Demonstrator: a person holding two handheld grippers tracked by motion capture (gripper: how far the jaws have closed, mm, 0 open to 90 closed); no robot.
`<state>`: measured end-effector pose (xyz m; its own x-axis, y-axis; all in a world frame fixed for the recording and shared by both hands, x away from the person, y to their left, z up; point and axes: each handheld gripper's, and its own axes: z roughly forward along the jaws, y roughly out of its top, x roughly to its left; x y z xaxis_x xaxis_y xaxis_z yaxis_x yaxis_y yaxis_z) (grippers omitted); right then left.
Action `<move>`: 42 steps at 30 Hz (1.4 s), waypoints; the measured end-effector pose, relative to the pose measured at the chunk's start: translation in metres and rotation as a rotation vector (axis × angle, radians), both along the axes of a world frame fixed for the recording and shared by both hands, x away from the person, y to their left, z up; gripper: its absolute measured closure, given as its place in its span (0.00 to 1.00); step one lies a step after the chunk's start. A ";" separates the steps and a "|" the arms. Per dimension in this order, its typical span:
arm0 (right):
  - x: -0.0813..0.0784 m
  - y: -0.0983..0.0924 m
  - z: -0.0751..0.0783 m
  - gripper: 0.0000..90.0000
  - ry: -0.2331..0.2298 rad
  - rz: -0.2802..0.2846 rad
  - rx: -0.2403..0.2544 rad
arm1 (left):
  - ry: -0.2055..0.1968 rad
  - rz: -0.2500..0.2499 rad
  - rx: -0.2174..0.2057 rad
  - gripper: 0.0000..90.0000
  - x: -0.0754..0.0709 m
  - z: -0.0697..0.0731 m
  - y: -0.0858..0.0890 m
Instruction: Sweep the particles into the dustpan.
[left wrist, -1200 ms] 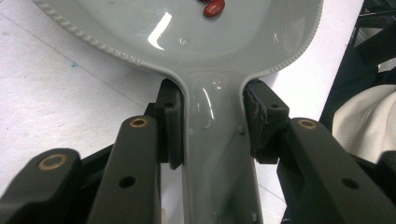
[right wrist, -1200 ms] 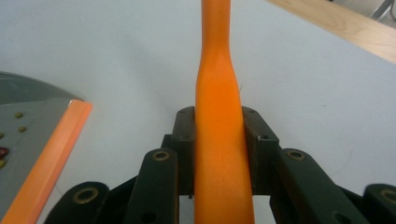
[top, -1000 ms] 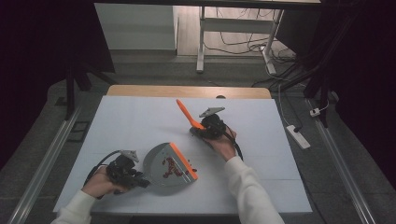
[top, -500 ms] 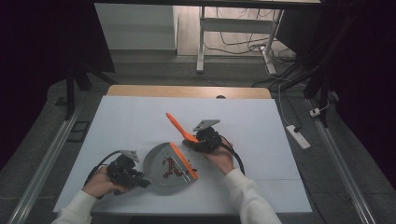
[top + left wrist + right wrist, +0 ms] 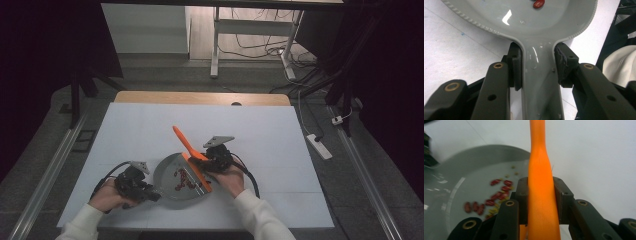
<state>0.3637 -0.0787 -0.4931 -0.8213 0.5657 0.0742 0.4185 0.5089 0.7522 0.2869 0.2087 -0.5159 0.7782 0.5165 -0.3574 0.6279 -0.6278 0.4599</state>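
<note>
White table (image 5: pixel 150 125) | 1 grey dustpan (image 5: pixel 170 175), handle clamped by left claw (image 5: pixel 150 194) | 1 orange brush (image 5: pixel 190 150) clamped by right claw (image 5: pixel 207 161)

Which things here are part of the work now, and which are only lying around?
In use:
- grey dustpan, its handle clamped by the left gripper
- orange brush, handle clamped by the right gripper
- red beans and small yellow bits in the pan

Lying about:
- white power strip on the floor
- cables beyond the table
</note>
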 end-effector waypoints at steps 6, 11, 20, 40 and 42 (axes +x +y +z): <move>-0.007 0.013 0.002 0.78 0.076 0.050 0.127 | 0.000 0.000 -0.001 0.68 0.000 0.000 0.000; -0.012 0.012 0.016 0.78 0.020 0.062 0.165 | 0.002 0.000 -0.003 0.68 0.000 0.000 0.000; -0.003 -0.022 0.024 0.78 -0.037 -0.042 0.137 | -0.006 -0.001 -0.004 0.68 -0.001 0.001 0.000; -0.003 -0.033 0.000 0.78 -0.013 -0.064 0.027 | -0.003 0.007 0.005 0.68 -0.013 -0.001 0.009; -0.011 -0.020 -0.001 0.78 -0.010 -0.027 0.026 | -0.004 0.008 0.004 0.68 -0.012 -0.001 0.008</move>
